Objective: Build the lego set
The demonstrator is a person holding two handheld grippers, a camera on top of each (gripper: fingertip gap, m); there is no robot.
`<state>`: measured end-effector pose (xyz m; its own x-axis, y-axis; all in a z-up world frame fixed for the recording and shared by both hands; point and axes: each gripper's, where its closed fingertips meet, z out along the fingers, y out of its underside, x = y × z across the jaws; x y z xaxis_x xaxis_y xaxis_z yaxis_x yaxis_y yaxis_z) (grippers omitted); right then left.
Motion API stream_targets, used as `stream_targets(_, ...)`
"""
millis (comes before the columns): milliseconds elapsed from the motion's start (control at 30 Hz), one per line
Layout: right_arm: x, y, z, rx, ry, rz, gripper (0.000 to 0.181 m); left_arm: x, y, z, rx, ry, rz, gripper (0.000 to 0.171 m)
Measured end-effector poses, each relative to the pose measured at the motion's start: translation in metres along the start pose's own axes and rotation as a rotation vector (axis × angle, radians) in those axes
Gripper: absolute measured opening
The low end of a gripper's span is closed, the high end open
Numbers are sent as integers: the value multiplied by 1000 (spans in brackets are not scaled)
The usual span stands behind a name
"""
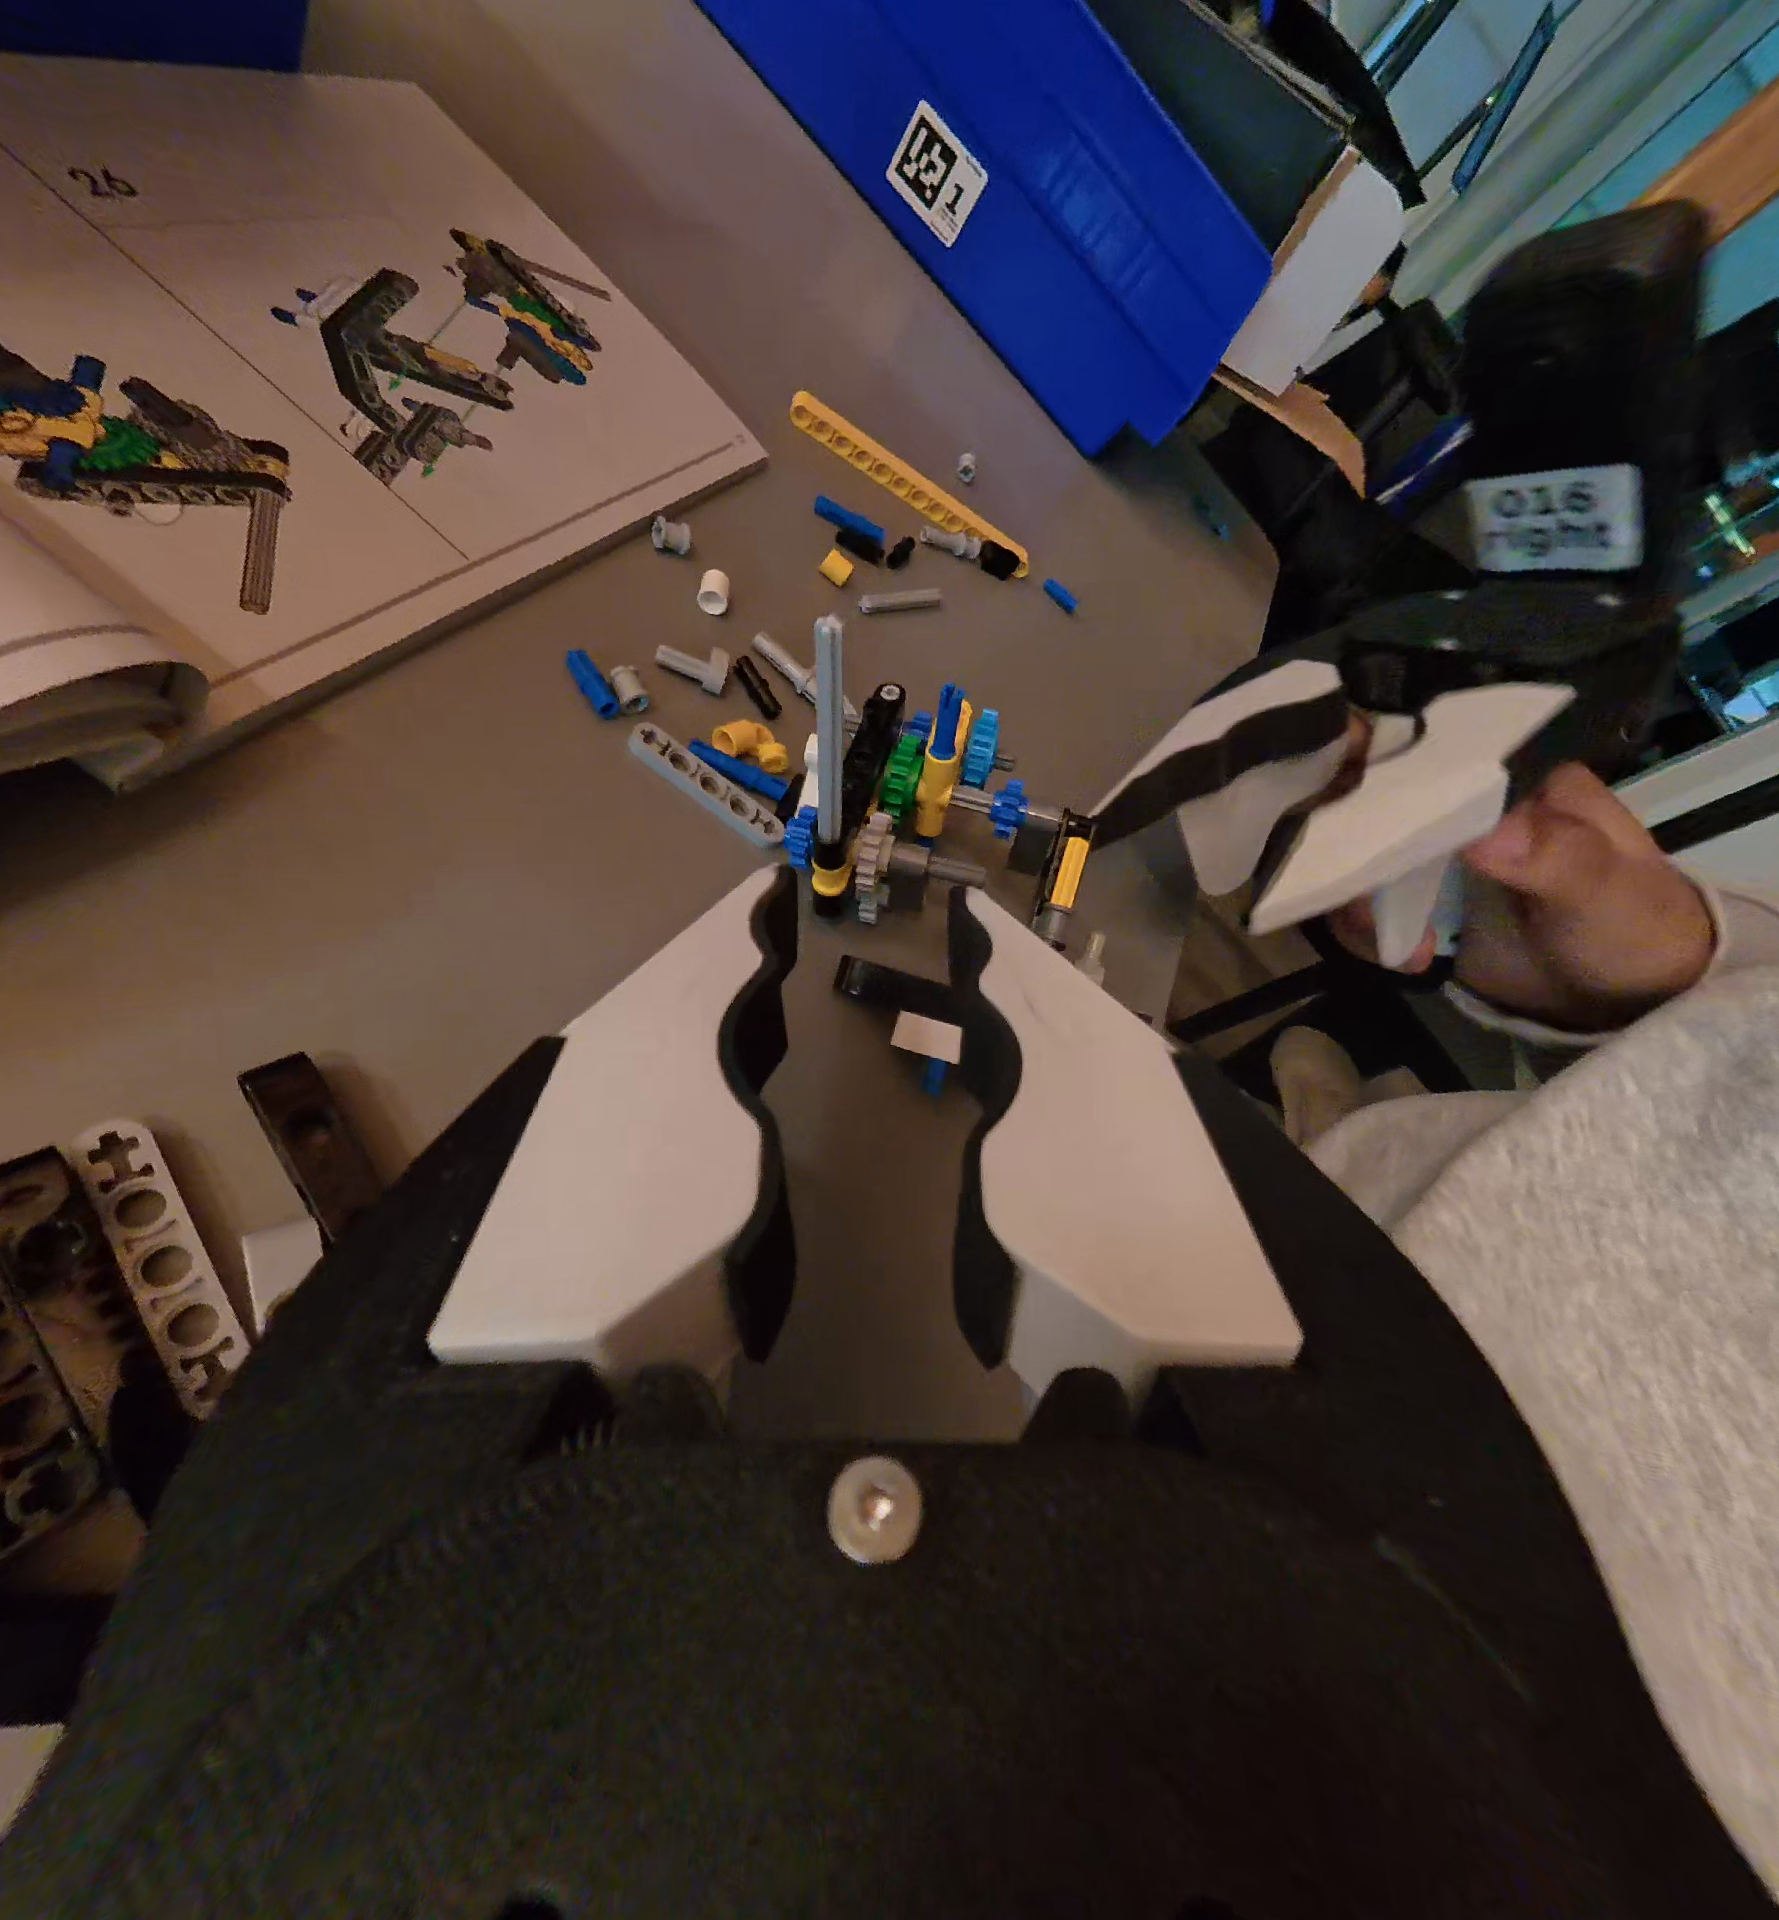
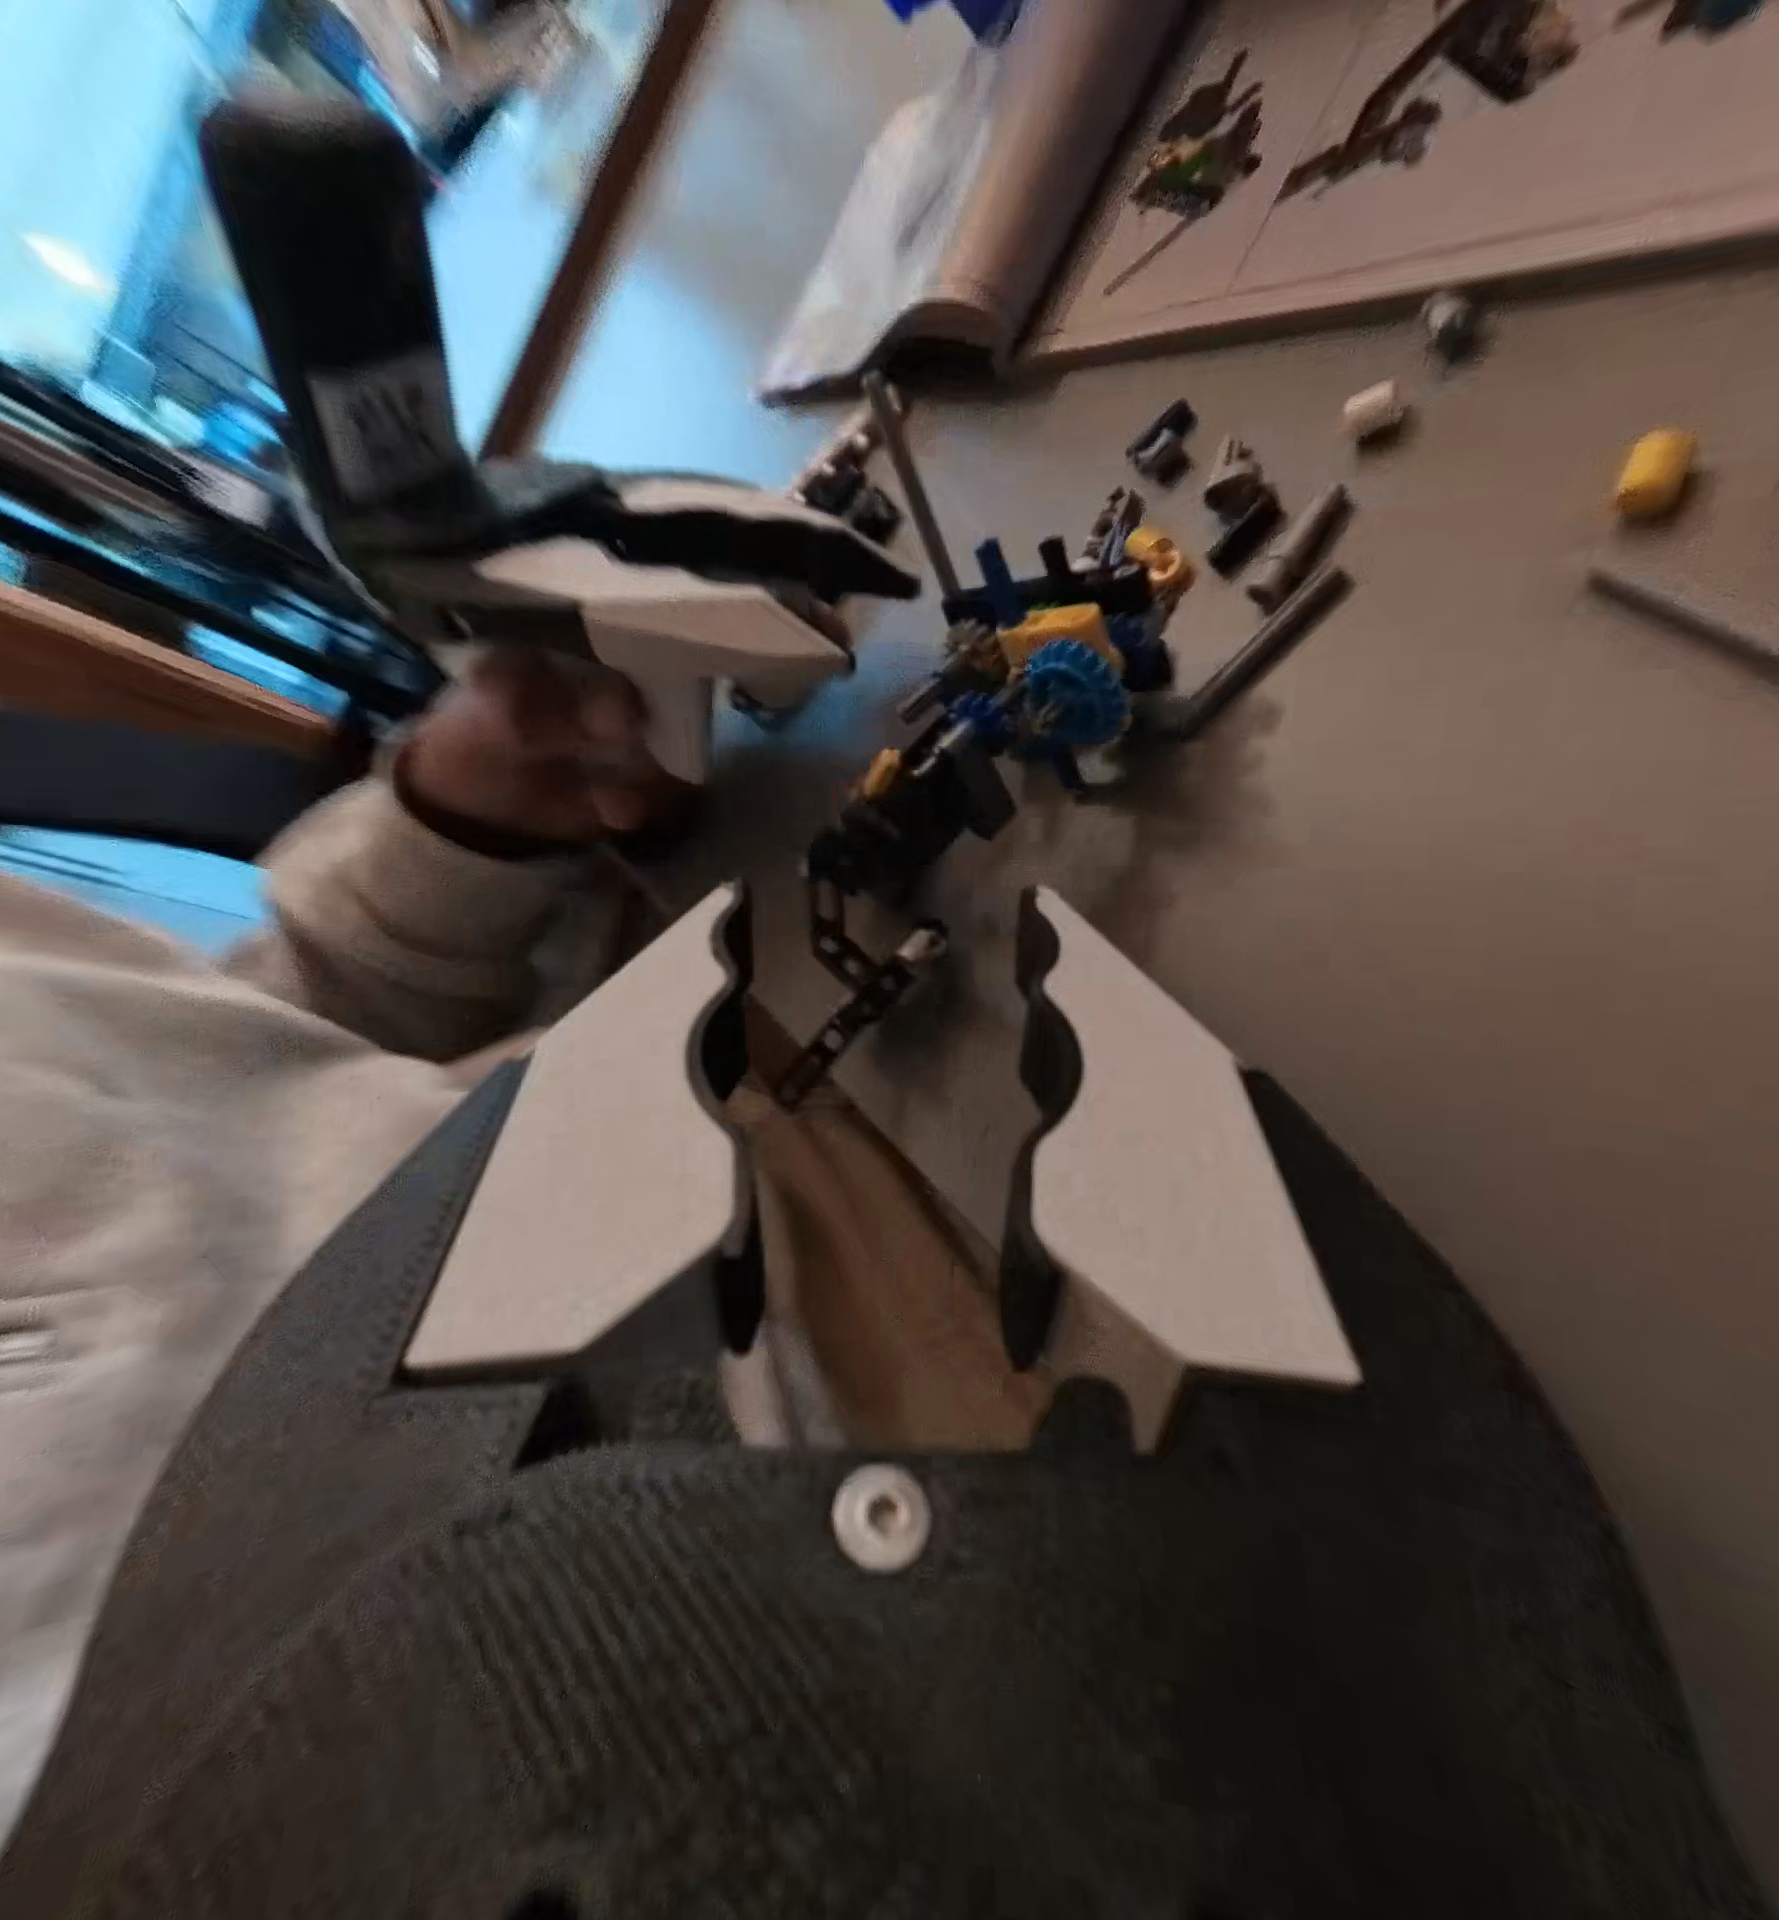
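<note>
The part-built lego assembly [image 1: 895, 800] stands on the grey table [image 1: 397, 935]. It has blue, green and grey gears, yellow and black parts, and a long grey axle [image 1: 828, 727] pointing up. My left gripper [image 1: 869, 899] is open, with its tips just short of the assembly's base. My right gripper [image 2: 885, 904] is open and empty. It faces the assembly [image 2: 1051, 665] from the other side, and a black chain [image 2: 843, 997] hangs between its tips. Each gripper shows in the other's view: the right one [image 1: 1176, 873] and the left one [image 2: 880, 623], both close to the assembly.
An open instruction booklet [image 1: 293, 395] lies at the back left and a blue bin [image 1: 1020, 208] behind. Loose pins, axles, a long yellow beam [image 1: 906, 483] and a grey beam [image 1: 703, 784] lie beyond the assembly. Black and grey beams [image 1: 54, 1330] lie at the left. The table edge runs close on the right. Across from one pair of fingers to the other is roughly 7 centimetres. My right tips are roughly 15 centimetres from the long yellow beam [image 1: 906, 483].
</note>
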<state>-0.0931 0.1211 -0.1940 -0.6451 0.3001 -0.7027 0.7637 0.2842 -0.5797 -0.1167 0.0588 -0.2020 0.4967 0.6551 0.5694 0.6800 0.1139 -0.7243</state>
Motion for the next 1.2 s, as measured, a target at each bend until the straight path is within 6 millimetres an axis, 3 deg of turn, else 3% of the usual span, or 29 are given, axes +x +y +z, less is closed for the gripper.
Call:
stream_targets(167, -5, 0, 9, 47, 218, -289, 34, -6, -2, 7, -22, -46, 20, 25)
stream_targets(200, -5, -1, 11, 57, 225, -301, 39, -5, -1, 9, -35, -46, 25, 24)
stream_targets(433, -3, -12, 19, 132, 159, -171, 32, -4, 3, 18, -88, -47, 44, 22)
stream_targets(567, 10, -10, 23, 82, 247, -188, 27, -1, 8, 17, -100, -33, 32, 18)
stream_targets(733, 12, -12, 24, 62, 267, -212, 18, 2, 13, 17, -118, -41, 43, 19)
stream_targets(1067, 9, -19, 19, 41, 198, -144, 16, 9, 20, 18, -137, -21, 39, 24)
stream_targets(1200, 8, -18, 15, -68, 177, -108, 15, 16, 23, 19, -136, 3, 20, 26)
